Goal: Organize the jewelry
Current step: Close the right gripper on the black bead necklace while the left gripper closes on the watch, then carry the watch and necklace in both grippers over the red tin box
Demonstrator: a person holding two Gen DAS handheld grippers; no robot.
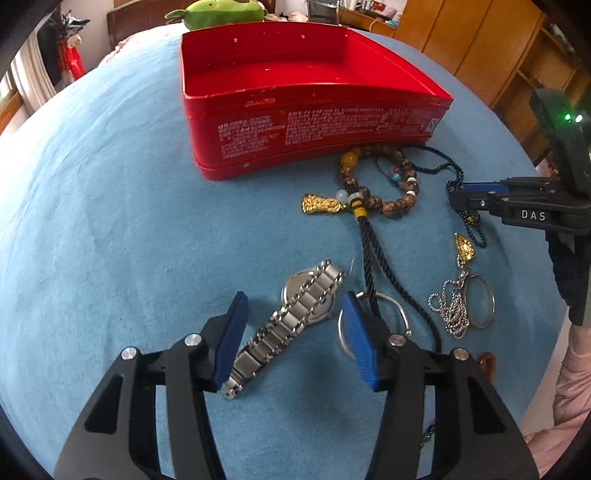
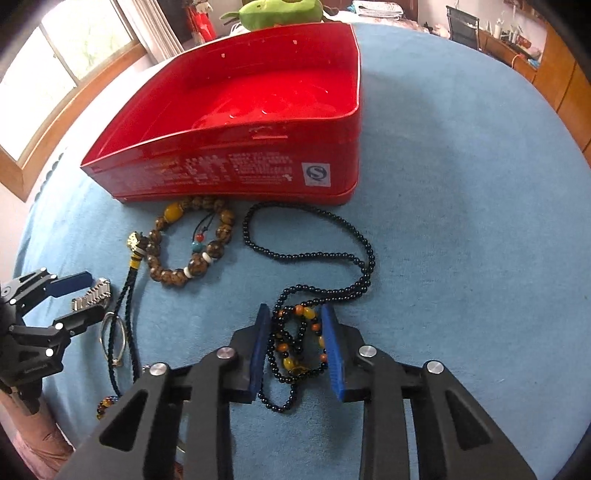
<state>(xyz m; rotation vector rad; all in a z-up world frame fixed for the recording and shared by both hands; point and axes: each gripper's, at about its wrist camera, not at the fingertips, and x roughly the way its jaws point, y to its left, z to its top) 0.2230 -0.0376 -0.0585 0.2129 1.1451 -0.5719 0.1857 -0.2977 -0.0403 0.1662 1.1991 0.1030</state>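
An empty red tin box (image 1: pixel 295 122) (image 2: pixel 236 162) stands on the blue cloth. My left gripper (image 1: pixel 295 306) is open, its blue pads either side of a silver metal watch (image 1: pixel 295 314) lying flat. My right gripper (image 2: pixel 295 317) is open around a bunch of the black bead necklace (image 2: pixel 310 258) with orange beads. A brown bead bracelet (image 1: pixel 384 184) (image 2: pixel 192 247) with a black tassel cord (image 1: pixel 373 266) lies in front of the box. A gold pendant on a silver chain (image 1: pixel 458 295) and a thin silver ring (image 1: pixel 373 321) lie nearby.
A green plush toy (image 1: pixel 221 14) sits behind the box. Wooden cabinets (image 1: pixel 480 48) stand at the right, a window (image 2: pixel 55 81) at the left. The right gripper's body (image 1: pixel 517 206) shows in the left wrist view; the left gripper (image 2: pixel 74 299) shows in the right wrist view.
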